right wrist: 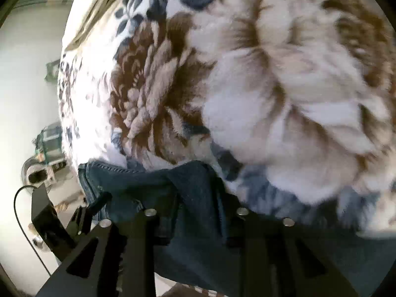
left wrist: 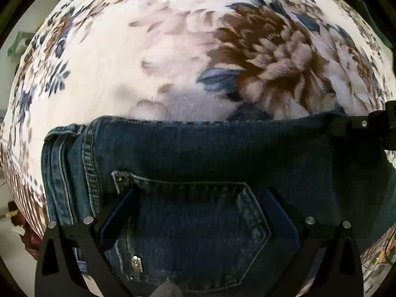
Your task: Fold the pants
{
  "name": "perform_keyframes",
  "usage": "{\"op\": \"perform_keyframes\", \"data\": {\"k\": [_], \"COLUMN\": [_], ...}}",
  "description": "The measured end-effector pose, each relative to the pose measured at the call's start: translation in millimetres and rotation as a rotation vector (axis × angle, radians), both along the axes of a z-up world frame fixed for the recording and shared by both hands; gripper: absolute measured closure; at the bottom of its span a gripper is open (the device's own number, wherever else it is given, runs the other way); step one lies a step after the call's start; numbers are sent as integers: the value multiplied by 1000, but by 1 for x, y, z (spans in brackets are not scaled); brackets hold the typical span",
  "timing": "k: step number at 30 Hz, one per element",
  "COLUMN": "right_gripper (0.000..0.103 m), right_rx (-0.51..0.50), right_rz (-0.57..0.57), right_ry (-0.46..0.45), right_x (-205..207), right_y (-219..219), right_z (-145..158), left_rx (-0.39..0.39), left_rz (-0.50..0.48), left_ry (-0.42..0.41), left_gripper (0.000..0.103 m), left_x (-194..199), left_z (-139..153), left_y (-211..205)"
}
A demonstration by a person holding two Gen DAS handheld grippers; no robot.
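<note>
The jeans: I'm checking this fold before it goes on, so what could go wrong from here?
1. The right gripper pinches only a bunched ridge of the jeans; it could slip out.
2. The left gripper stands wide open over the back pocket, so that side seems unheld and might sag.
3. The fluffy floral blanket may drag on the denim.

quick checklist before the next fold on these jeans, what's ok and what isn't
1. Left hand-held gripper open, fingers either side of the back pocket: ok.
2. Right hand-held gripper clamped on a bunch of the jeans: looks ok, contact partly hidden.
3. Far folded edge of the jeans straight in the left view: ok.
4. Layers aligned at the left-hand seam: not ok, edges are offset.
5. Floral blanket flat ahead of the jeans: ok.
6. Legs' position: cannot tell, out of view.
</note>
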State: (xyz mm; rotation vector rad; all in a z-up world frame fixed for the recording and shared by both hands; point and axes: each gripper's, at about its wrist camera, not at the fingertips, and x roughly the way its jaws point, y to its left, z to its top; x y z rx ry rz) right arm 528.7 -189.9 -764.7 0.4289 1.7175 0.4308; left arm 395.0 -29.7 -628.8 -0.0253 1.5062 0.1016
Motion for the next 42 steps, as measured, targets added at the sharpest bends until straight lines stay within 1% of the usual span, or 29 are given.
{"op": "perform_keyframes", "data": {"k": [2, 3, 4, 5, 6, 8, 10, 12, 13, 15, 16, 17, 18, 19, 20, 21, 22, 24, 26, 27, 28, 30, 33, 34, 36, 37, 39, 40, 42], "right_gripper": [59, 56, 55, 55, 55, 55, 55, 57, 63, 67, 68, 68, 67, 67, 67, 60, 47, 36, 36, 36, 36, 36, 36, 34, 34, 34, 34, 34, 34], "right_rx": [-75, -134, -177, -151, -85, 66, 174, 149, 132, 146, 151, 128, 77, 53, 64, 97, 127, 142, 120, 93, 70, 22, -32, -70, -169, -199, -199, -165, -136], "right_rz": [-7, -15, -38, -72, -94, -87, -59, -74, -130, -257, -319, -346, -361, -362, -371, -388, -407, -458, -513, -556, -589, -682, -872, -931, -1033, -1083, -1153, -1210, -1270], "right_ry": [-76, -117, -148, -161, -146, -56, 72, 81, 94, 108, 95, 68, 23, -7, -23, -39, -56, -82, -101, -110, -117, -122, -144, -150, -166, -175, -172, -180, -209], "right_x": [1, 2, 3, 3, 1, -6, -16, -17, -12, -4, -1, 0, 1, 0, -3, -10, -19, -43, -75, -95, -114, -154, -215, -235, -271, -287, -308, -320, -333], "right_y": [-1, -3, -13, -22, -26, -22, -12, -12, -21, -43, -54, -63, -73, -83, -92, -105, -119, -151, -185, -206, -220, -263, -345, -370, -420, -448, -489, -517, -553], "right_z": [19, 29, 40, 48, 52, 48, 28, 12, 0, -12, -12, -7, 3, 13, 22, 33, 42, 61, 75, 81, 84, 87, 86, 82, 72, 66, 56, 47, 38], "left_rx": [-3, -8, -12, -13, -13, -11, -12, -12, -11, -7, -4, 2, 3, -6, -18, -34, -43, -56, -77, -92, -103, -122, -132, -124, -127, -128, -125, -126, -133], "left_rz": [15, 19, 23, 27, 28, 38, 44, 49, 49, 45, 41, 38, 42, 51, 60, 70, 77, 81, 77, 70, 62, 39, -21, -39, -78, -94, -121, -135, -154], "left_ry": [2, 4, 5, 6, 8, 11, 13, 13, 13, 17, 15, 18, 22, 19, 12, 4, 0, -9, -17, -22, -27, -37, -47, -41, -20, -8, 11, 18, 33], "left_gripper": [0, 0, 0, 0, 0, 0, 0, 0, 0, 0, 0, 0, 0, 0, 0, 0, 0, 0, 0, 0, 0, 0, 0, 0, 0, 0, 0, 0, 0], "left_x": [-8, -10, -13, -15, -17, -21, -26, -31, -33, -37, -39, -41, -42, -45, -47, -51, -54, -58, -62, -64, -65, -65, -62, -61, -64, -61, -57, -58, -60], "left_z": [7, 7, 10, 12, 15, 16, 21, 24, 24, 26, 27, 29, 29, 33, 37, 43, 48, 58, 68, 74, 79, 86, 94, 93, 88, 84, 76, 72, 63], "left_y": [1, 3, 7, 10, 14, 19, 27, 32, 33, 34, 33, 31, 27, 27, 26, 25, 21, 15, 2, -8, -17, -39, -86, -101, -135, -148, -174, -189, -215]}}
